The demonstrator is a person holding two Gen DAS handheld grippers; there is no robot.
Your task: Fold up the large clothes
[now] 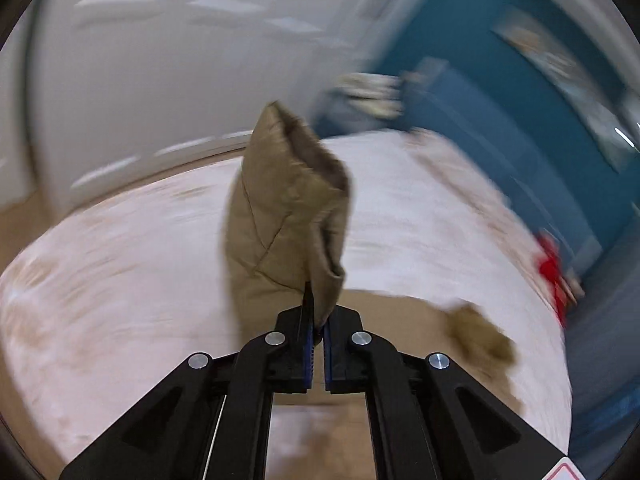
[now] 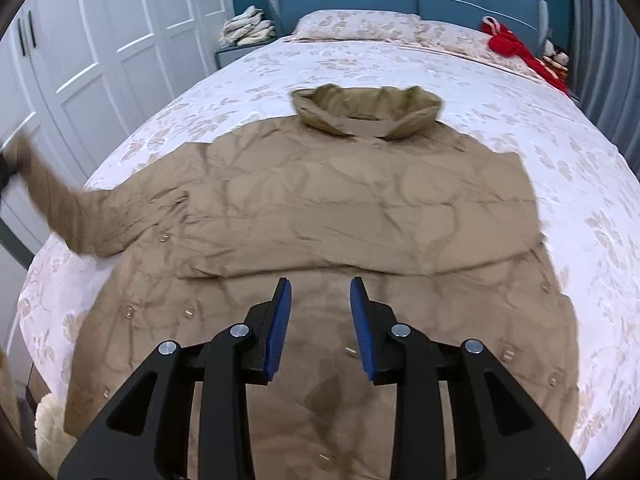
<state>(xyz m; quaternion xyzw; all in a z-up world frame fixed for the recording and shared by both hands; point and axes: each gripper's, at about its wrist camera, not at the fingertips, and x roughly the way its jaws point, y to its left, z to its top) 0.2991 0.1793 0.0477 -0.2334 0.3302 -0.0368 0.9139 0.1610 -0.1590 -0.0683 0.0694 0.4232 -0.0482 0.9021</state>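
Folding the left sleeve (image 2: 60,208) across the khaki quilted coat (image 2: 320,208), spread flat on the bed (image 2: 560,128): left tongs (image 1: 316,326) clamp its cuff (image 1: 288,200), right tongs (image 2: 320,312) hover narrowly parted, empty; lay it straight across the chest, avoiding bunching

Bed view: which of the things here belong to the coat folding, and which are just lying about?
Part of the job:
- coat
- sleeve, clamped in the left gripper
- right gripper, open above the coat

Lying about:
- pillows
- red garment
- folded stack
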